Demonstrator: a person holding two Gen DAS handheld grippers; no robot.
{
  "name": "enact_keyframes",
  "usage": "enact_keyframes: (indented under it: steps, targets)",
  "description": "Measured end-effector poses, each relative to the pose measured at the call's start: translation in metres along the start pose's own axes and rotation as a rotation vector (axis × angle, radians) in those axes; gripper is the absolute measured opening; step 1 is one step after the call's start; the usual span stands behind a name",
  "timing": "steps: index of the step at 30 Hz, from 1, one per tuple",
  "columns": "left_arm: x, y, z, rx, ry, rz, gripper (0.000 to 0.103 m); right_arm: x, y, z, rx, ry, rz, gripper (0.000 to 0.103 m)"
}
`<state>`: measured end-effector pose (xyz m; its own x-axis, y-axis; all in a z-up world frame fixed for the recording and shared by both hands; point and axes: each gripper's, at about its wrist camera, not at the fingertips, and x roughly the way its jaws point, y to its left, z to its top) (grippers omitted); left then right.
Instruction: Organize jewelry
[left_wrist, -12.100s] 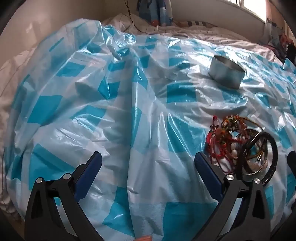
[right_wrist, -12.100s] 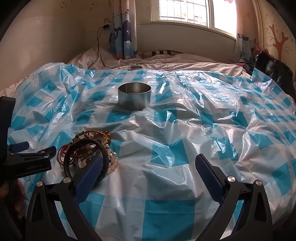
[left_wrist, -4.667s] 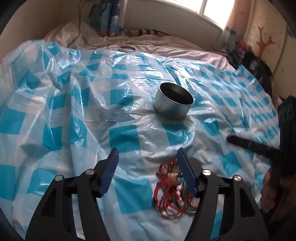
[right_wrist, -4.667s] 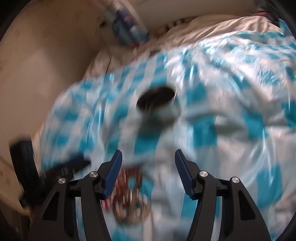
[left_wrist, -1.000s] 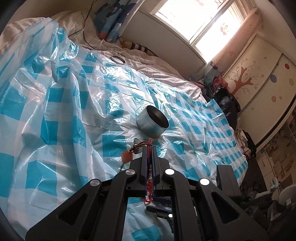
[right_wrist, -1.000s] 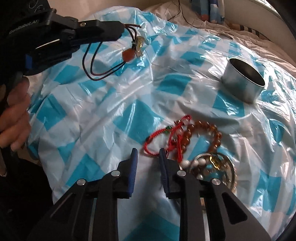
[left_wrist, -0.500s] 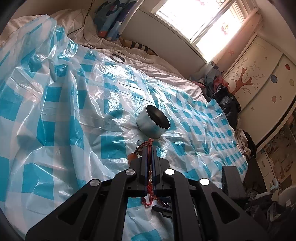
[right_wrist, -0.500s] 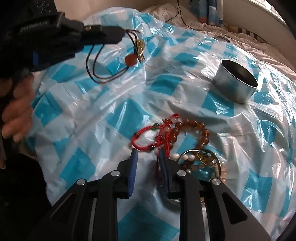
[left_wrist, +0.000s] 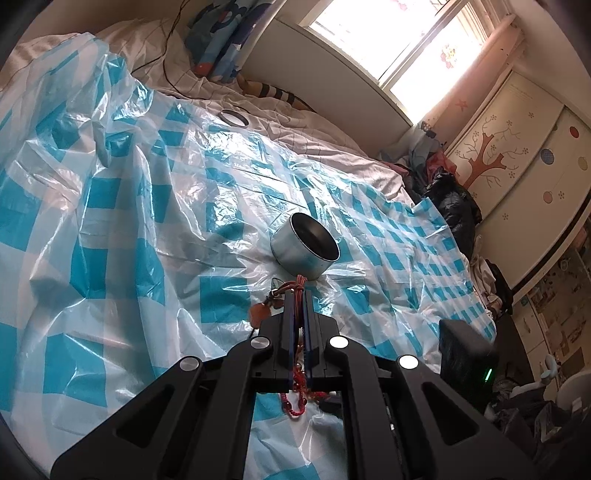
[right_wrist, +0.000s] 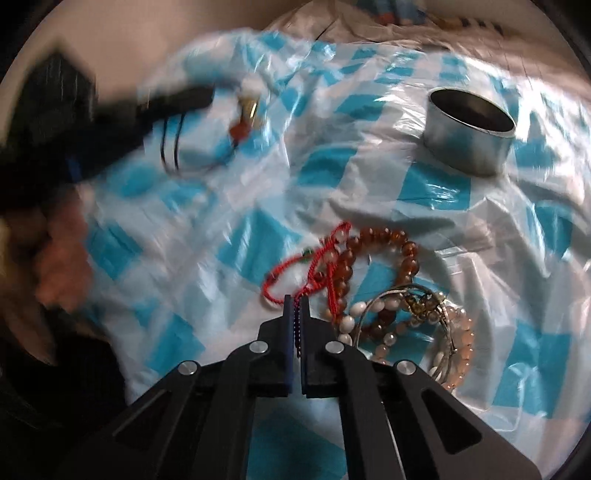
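The right claw has just snapped shut on the red string bracelet in the jewelry pile, which lies on the blue checked plastic sheet on the bed — a moment ago its jaws were apart and held nothing. The left claw stays clenched on the corded pendant necklace, up in the air near the round metal tin. So both pieces look ready to go into the tin, which sits farther toward the middle of the bed than the pile.

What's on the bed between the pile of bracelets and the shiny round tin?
Nothing but crinkly blue-checked plastic sheet. The right wrist view shows that stretch bare between the bracelets and the tin.
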<state>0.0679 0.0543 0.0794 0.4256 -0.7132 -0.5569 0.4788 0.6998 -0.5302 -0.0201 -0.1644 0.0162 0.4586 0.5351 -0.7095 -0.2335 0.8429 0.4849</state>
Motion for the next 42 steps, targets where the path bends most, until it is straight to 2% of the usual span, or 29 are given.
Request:
enact_keyframes:
  steps: [2, 6, 12, 18, 28, 31, 42]
  targets:
    - [0.001, -0.001, 0.000, 0.001, 0.002, 0.000, 0.003, -0.013, -0.013, 0.005, 0.081, -0.062, 0.086, 0.003]
    - [0.010, -0.005, 0.004, 0.010, 0.010, 0.002, 0.003, -0.031, -0.029, 0.010, 0.176, -0.153, 0.193, 0.003]
    - [0.022, -0.017, 0.008, 0.048, 0.021, 0.022, 0.003, -0.060, -0.035, 0.020, 0.210, -0.289, 0.275, 0.003]
    - [0.035, -0.032, 0.008, 0.108, 0.026, 0.071, 0.003, -0.077, -0.040, 0.027, 0.213, -0.344, 0.286, 0.003]
    - [0.054, -0.059, 0.012, 0.216, 0.020, 0.149, 0.003, -0.082, -0.051, 0.032, 0.222, -0.386, 0.302, 0.003]
    - [0.060, -0.066, 0.013, 0.230, 0.017, 0.151, 0.003, -0.082, -0.056, 0.035, 0.229, -0.403, 0.297, 0.003]
    - [0.085, -0.081, 0.030, 0.210, 0.005, 0.085, 0.003, -0.102, -0.069, 0.063, 0.248, -0.490, 0.319, 0.003]
